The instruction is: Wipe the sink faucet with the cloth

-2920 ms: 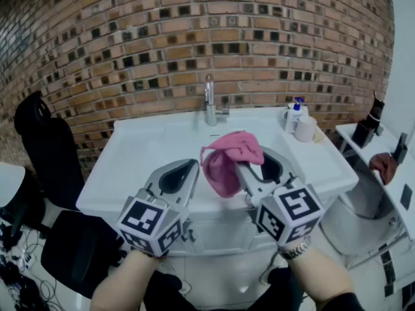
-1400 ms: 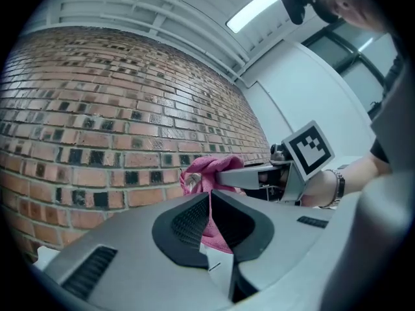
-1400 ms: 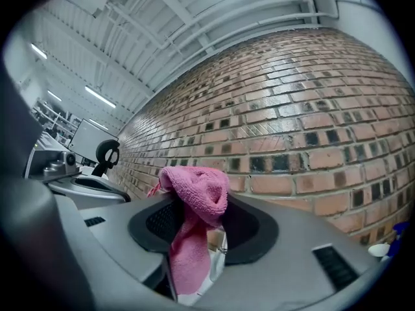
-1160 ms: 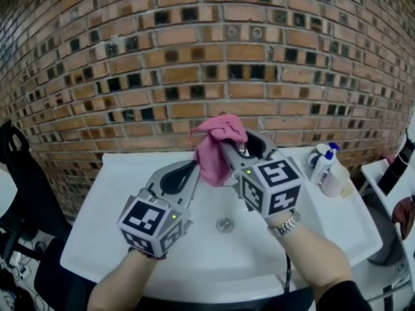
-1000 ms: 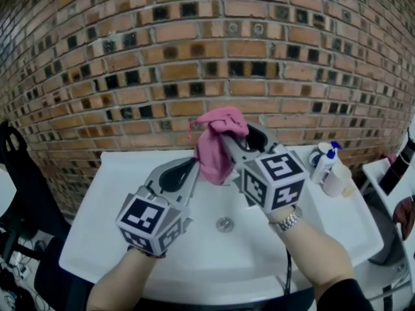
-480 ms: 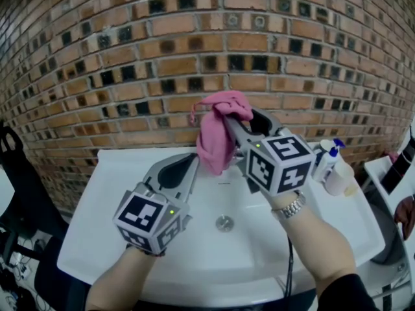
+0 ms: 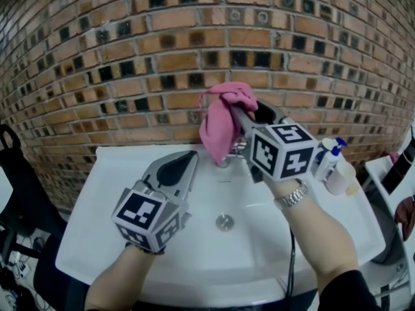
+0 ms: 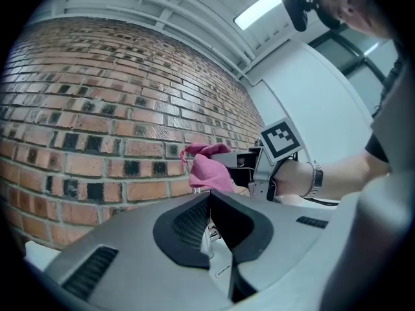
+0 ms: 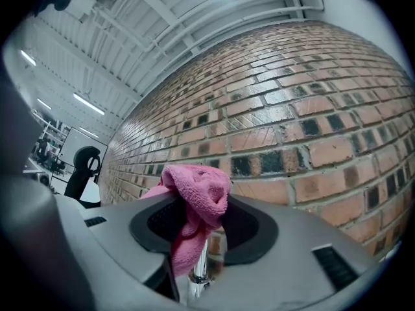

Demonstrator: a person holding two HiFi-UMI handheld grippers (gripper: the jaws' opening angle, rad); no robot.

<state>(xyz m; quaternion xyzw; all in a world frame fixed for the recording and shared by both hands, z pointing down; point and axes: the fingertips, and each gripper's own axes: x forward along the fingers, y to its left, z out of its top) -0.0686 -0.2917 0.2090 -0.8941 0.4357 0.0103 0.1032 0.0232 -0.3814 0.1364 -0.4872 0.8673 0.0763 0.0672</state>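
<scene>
Cloth point(image 7: 219, 125) in right tool point(image 7: 251, 112), held level around faucet point(image 9: 196, 264)

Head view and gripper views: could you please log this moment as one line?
right tool: gripping pink cloth, jaws just closing round faucet | left tool: shut, empty, over sink

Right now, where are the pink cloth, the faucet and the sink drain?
pink cloth point(image 7: 219, 125), head view, middle of the hanging fold.
faucet point(image 9: 200, 264), right gripper view, chrome stem below the cloth.
sink drain point(image 7: 224, 223), head view, centre of the metal ring.
</scene>
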